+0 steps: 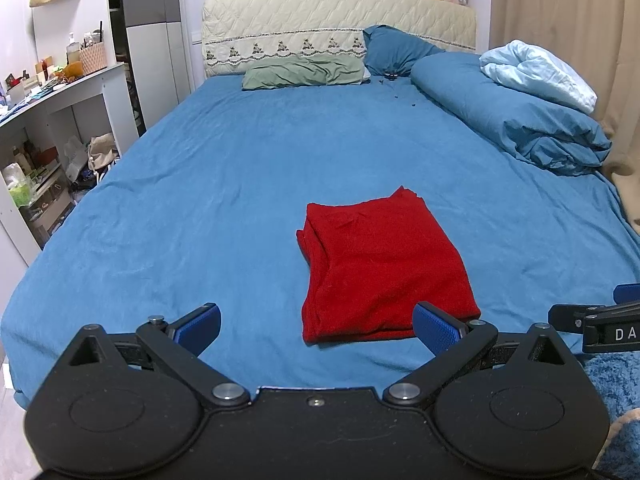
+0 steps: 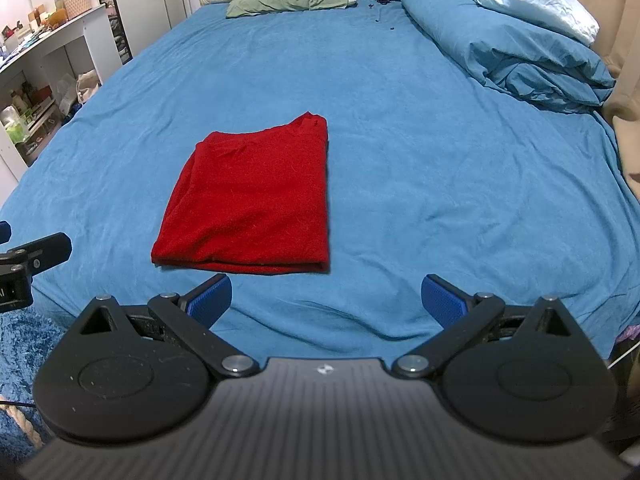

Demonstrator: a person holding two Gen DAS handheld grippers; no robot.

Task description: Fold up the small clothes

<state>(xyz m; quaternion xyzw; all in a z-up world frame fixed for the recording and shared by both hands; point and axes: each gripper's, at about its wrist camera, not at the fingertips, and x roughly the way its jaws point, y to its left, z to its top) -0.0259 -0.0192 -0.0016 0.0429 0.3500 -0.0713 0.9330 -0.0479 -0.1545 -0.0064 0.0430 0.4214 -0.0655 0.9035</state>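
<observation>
A red garment (image 1: pixel 380 268) lies folded into a flat rectangle on the blue bed sheet (image 1: pixel 220 200); it also shows in the right wrist view (image 2: pixel 252 200). My left gripper (image 1: pixel 318 326) is open and empty, held just short of the garment's near edge, its right pad (image 1: pixel 436 326) close to the near right corner. My right gripper (image 2: pixel 326 300) is open and empty, a little back from the garment's near edge and to its right. Each gripper's tip shows at the edge of the other's view.
A rolled blue duvet (image 1: pixel 520 120) with a pale blue cloth (image 1: pixel 536 72) lies at the bed's right side. Green (image 1: pixel 304 72) and blue pillows sit at the headboard. A cluttered white shelf unit (image 1: pixel 60 120) stands left. A blue rug (image 2: pixel 16 344) lies below.
</observation>
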